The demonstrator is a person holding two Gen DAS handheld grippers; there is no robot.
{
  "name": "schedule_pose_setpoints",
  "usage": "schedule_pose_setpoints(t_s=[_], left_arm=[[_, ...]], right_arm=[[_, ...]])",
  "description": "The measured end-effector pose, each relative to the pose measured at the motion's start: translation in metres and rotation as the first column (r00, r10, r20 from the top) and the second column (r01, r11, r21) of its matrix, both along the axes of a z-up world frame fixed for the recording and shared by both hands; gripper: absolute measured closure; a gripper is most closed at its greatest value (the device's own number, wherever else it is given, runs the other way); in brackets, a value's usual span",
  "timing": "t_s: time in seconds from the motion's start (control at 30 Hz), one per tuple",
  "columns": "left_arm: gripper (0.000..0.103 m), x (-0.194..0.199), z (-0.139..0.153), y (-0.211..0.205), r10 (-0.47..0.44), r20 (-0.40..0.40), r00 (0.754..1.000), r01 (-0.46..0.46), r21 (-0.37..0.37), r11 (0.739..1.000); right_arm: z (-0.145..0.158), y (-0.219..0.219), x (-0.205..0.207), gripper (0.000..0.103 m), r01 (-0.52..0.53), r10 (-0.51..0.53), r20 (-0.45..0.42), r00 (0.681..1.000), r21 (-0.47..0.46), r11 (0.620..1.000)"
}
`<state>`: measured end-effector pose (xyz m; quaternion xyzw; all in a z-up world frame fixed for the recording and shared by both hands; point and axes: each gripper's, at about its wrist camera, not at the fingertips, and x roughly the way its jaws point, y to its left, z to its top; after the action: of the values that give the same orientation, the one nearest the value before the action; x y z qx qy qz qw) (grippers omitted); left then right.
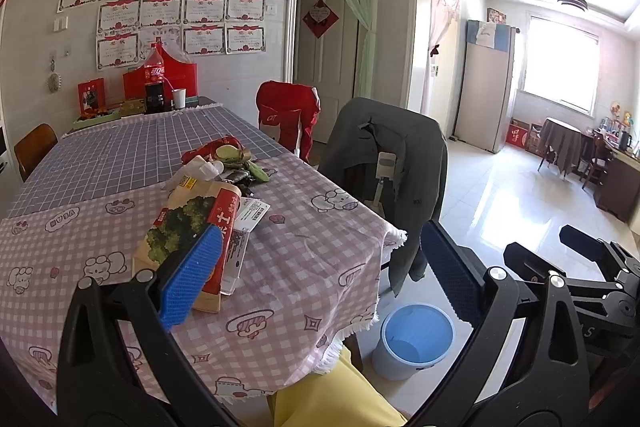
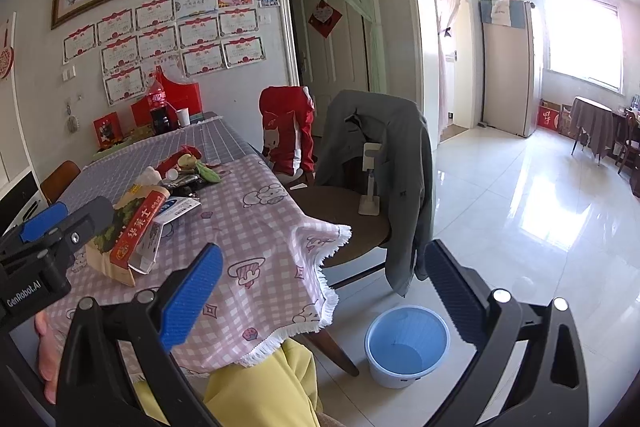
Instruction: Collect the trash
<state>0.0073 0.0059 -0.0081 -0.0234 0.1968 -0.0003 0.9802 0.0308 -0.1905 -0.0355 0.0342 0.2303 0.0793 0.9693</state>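
Both grippers are hanging near the table (image 1: 304,259) corner, jaws spread wide and gripping nothing: the left gripper (image 1: 320,267) above the pink cloth, the right gripper (image 2: 324,287) beyond the table's edge. The trash pile (image 1: 216,187) is lying on the table, its paper bag (image 1: 188,227) nearest. The blue bin (image 2: 406,345) is standing on the floor below the table corner.

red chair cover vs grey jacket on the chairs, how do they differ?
The red chair cover fits snugly over its backrest; the grey jacket hangs loosely, with its hem trailing below the seat. The cover's chair stands farther along the table; the jacket's chair is nearer the blue bin. Both cover chair backs.
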Motion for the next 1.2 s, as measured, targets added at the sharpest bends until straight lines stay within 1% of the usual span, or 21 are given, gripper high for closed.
schedule_pose_setpoints(t_s=[0.63,1.2], left_arm=[[0.006,0.0026,0.0007,-0.0008,-0.002,-0.005,1.000,0.002,-0.007,1.000],[0.006,0.0039,-0.0011,0.0002,-0.001,-0.006,1.000,0.001,-0.013,1.000]], right_arm=[[-0.0062,0.0003,0.0041,0.004,-0.002,0.002,-0.025,1.000,0.005,1.000],[-0.0052,0.0011,0.0066,0.004,-0.011,0.012,-0.035,0.999,0.010,1.000]])
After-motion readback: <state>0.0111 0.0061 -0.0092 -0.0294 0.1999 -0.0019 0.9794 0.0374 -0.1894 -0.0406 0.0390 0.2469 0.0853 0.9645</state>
